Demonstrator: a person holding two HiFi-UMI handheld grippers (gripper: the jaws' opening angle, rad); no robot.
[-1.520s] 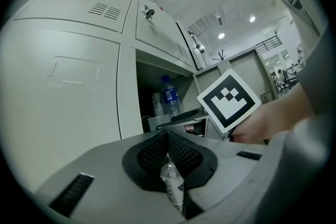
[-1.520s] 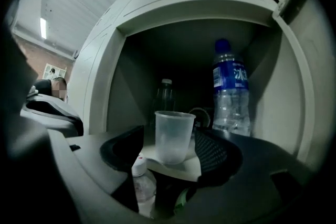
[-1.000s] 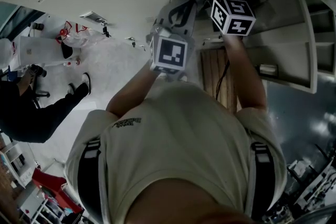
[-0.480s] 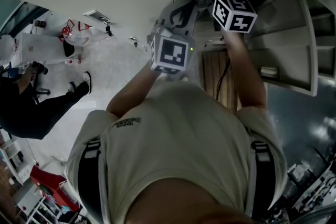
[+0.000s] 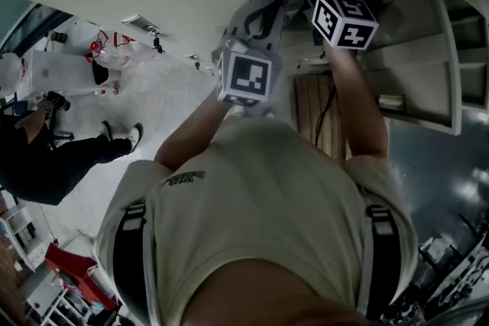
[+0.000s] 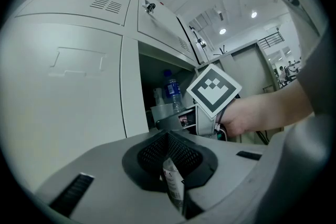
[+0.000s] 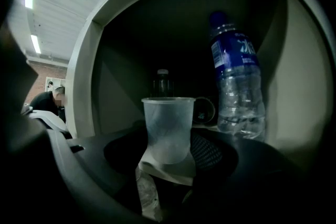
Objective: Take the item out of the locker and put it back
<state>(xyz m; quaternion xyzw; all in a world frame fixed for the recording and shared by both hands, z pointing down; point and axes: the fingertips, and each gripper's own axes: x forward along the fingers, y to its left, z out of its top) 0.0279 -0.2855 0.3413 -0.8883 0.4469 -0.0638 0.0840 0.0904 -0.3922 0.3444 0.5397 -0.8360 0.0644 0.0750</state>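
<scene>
A translucent plastic cup (image 7: 168, 126) stands upright between the jaws of my right gripper (image 7: 168, 160), inside the dark open locker compartment (image 7: 131, 29). The jaws are closing and the pads sit against the cup's base. A clear water bottle with a blue label (image 7: 239, 86) stands just right of the cup. In the left gripper view the cup (image 6: 160, 111) and the bottle (image 6: 171, 93) show at the locker opening, ahead of the right gripper's marker cube (image 6: 212, 92). My left gripper (image 6: 173, 186) is shut on nothing, held outside the locker to the left.
A dark bottle (image 7: 163, 81) and a dark mug (image 7: 203, 110) stand at the back of the compartment. Closed white locker doors (image 6: 68, 76) lie left of the opening. The open door (image 5: 447, 57) hangs to the right. A person in dark clothes (image 5: 53, 164) is on the floor side at left.
The right gripper's cube has shifted slightly right and deeper toward the locker. The left gripper has barely moved. The person at left has moved their feet.
</scene>
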